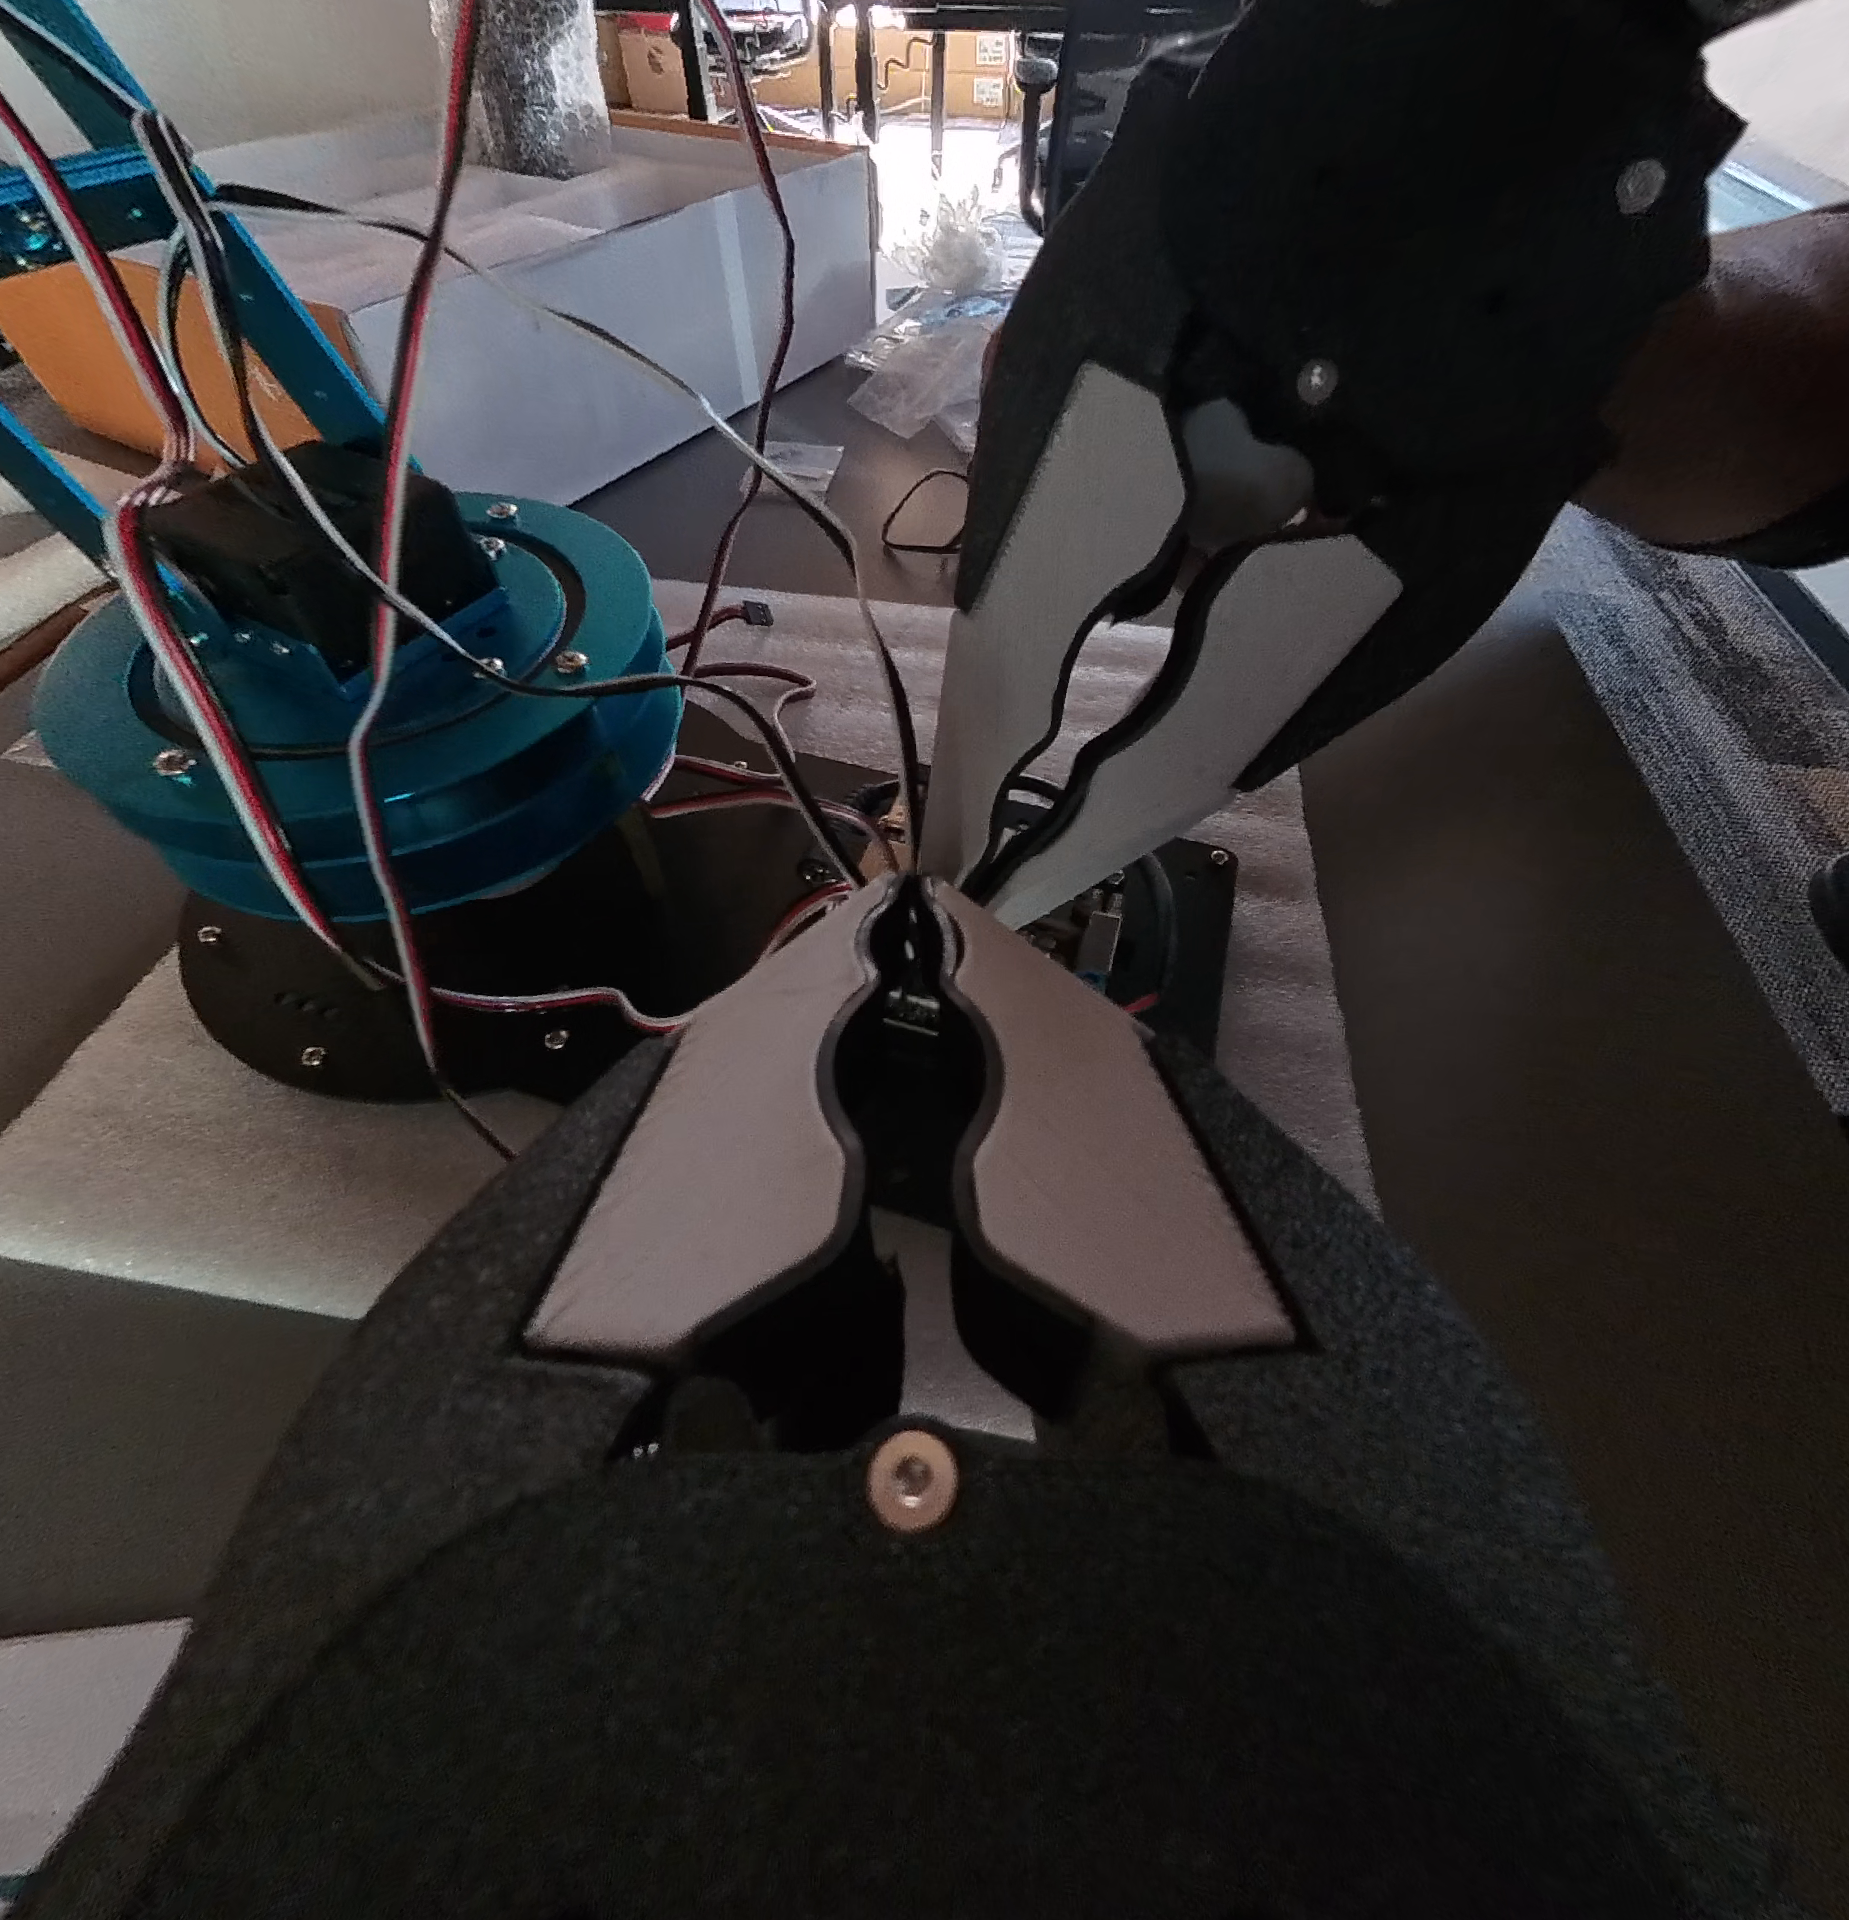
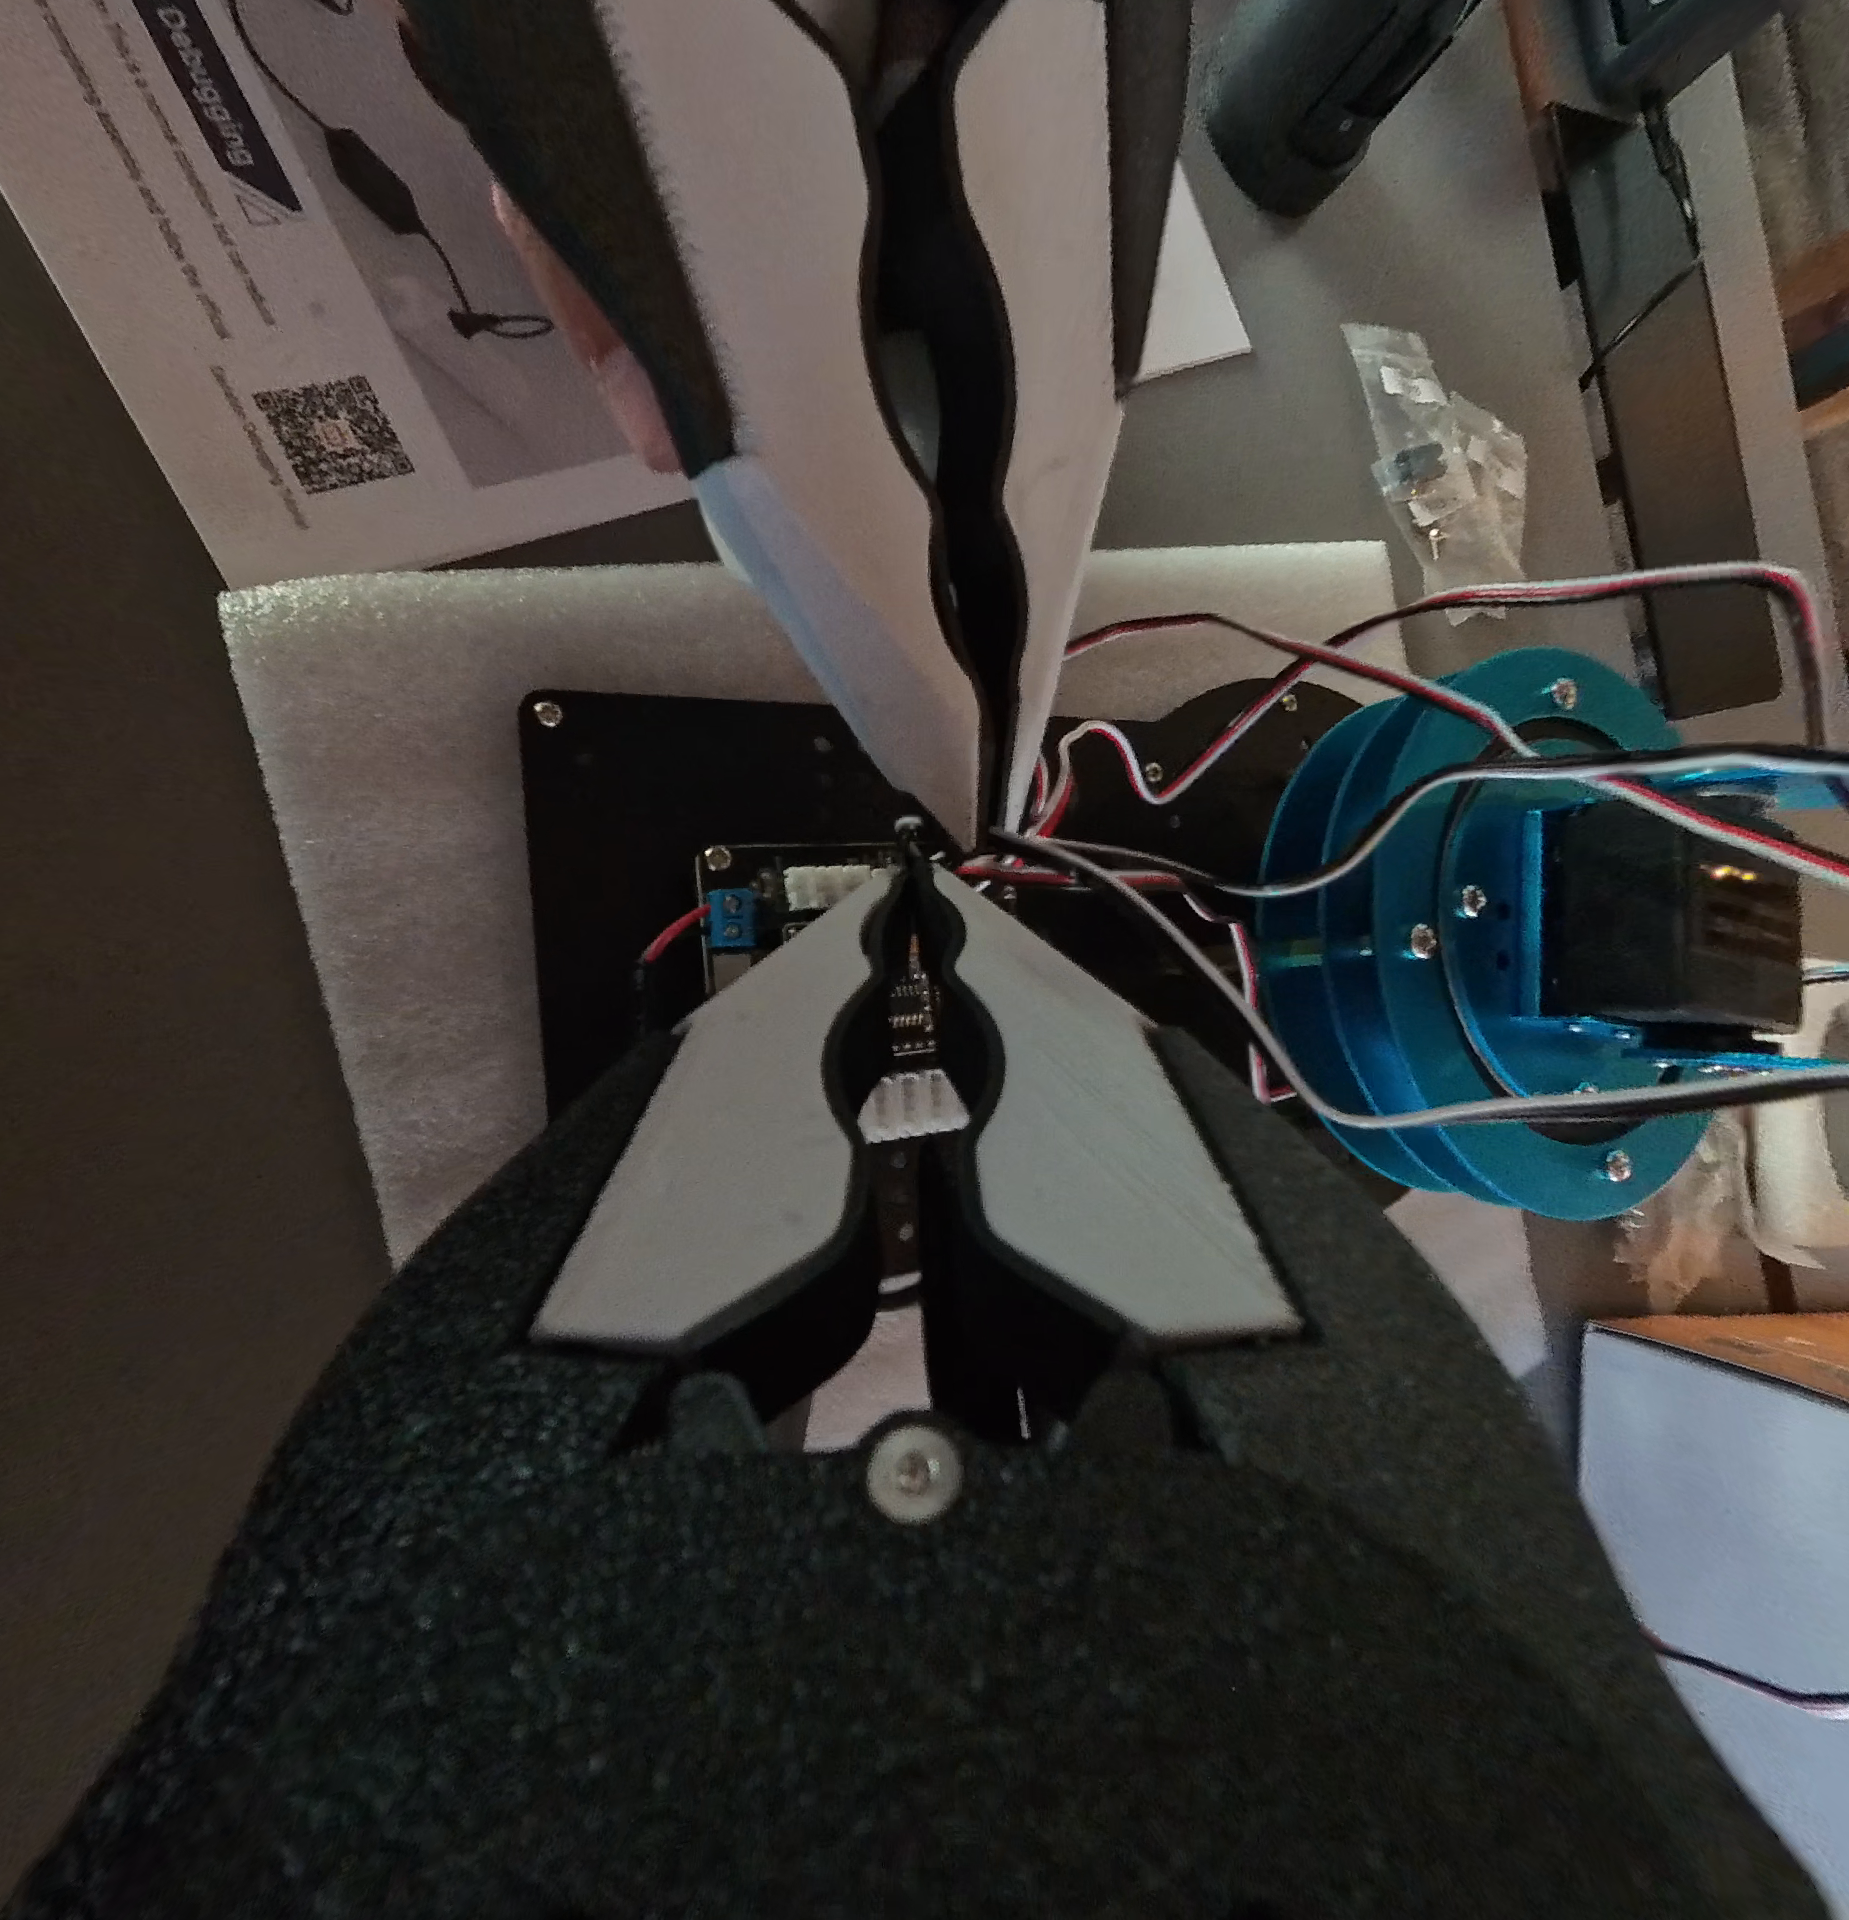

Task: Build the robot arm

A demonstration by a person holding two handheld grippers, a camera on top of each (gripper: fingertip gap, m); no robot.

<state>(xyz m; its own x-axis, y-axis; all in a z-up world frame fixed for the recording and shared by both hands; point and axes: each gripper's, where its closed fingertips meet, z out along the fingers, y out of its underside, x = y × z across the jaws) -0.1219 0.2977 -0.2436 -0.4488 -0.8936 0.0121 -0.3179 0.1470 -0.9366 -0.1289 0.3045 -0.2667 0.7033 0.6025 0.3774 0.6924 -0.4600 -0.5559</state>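
Observation:
My left gripper (image 1: pixel 909 883) is shut, its tips pinching a thin servo wire (image 1: pixel 892 727) just above a black circuit board (image 1: pixel 1096 920). My right gripper (image 1: pixel 987 896) comes down from the upper right and its tips meet the left one's at the same spot. In the right wrist view my right gripper (image 2: pixel 915 862) is shut at the edge of the circuit board (image 2: pixel 754 883), where the wire bundle (image 2: pixel 1065 868) gathers. The left gripper (image 2: pixel 993 831) comes in from above. A blue turntable base (image 1: pixel 380 748) with a black servo stands beside them.
The black base plate (image 2: pixel 608 790) rests on a white foam sheet (image 2: pixel 380 727). A printed paper sheet (image 2: pixel 224 312) and small parts bags (image 2: pixel 1439 447) lie beyond it. A white box (image 1: pixel 639 270) stands behind the turntable (image 2: pixel 1419 935). Loose wires hang across the left wrist view. Left and right tips are no more than a few centimetres apart.

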